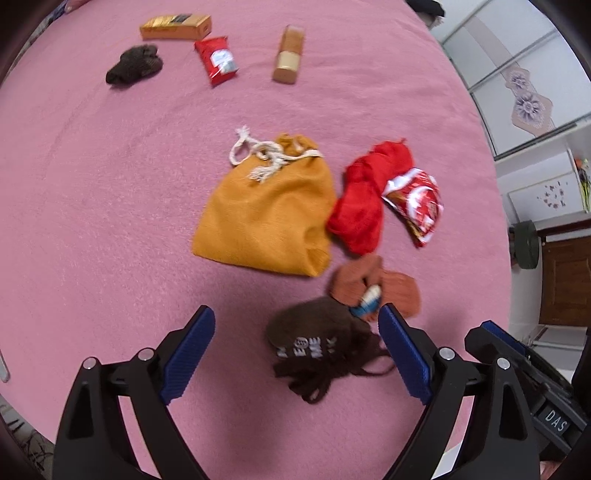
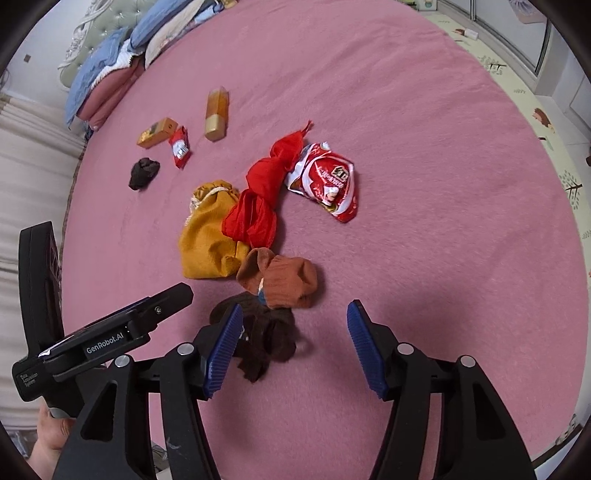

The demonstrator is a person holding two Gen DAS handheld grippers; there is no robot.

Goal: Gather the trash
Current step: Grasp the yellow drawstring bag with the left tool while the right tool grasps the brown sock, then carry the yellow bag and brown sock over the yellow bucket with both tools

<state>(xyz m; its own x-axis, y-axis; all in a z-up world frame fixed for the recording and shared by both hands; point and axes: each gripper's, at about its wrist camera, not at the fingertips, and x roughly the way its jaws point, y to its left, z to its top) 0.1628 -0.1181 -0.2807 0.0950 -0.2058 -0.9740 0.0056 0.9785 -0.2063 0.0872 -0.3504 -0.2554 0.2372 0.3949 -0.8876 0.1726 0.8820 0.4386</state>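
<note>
On the pink bed lie a mustard drawstring bag (image 1: 266, 210) (image 2: 210, 236), a large red snack wrapper (image 1: 415, 203) (image 2: 327, 182), a small red wrapper (image 1: 218, 59) (image 2: 180, 146), an orange box (image 1: 175, 26) (image 2: 157, 133) and a tan carton (image 1: 290, 53) (image 2: 217, 114). My left gripper (image 1: 295, 350) is open and empty, with a dark brown sock (image 1: 317, 341) (image 2: 262, 336) between its fingers. My right gripper (image 2: 293, 347) is open and empty just above that sock. A small blue-white item (image 1: 369, 301) pokes from an orange-brown sock (image 1: 373, 284) (image 2: 284, 278).
A red cloth (image 1: 369, 195) (image 2: 264, 199) lies between the bag and the large wrapper. A dark sock ball (image 1: 135, 63) (image 2: 144, 171) sits far left. Pillows and folded bedding (image 2: 122, 55) are at the bed's head. Cabinets (image 1: 517, 92) stand beyond the bed's right edge.
</note>
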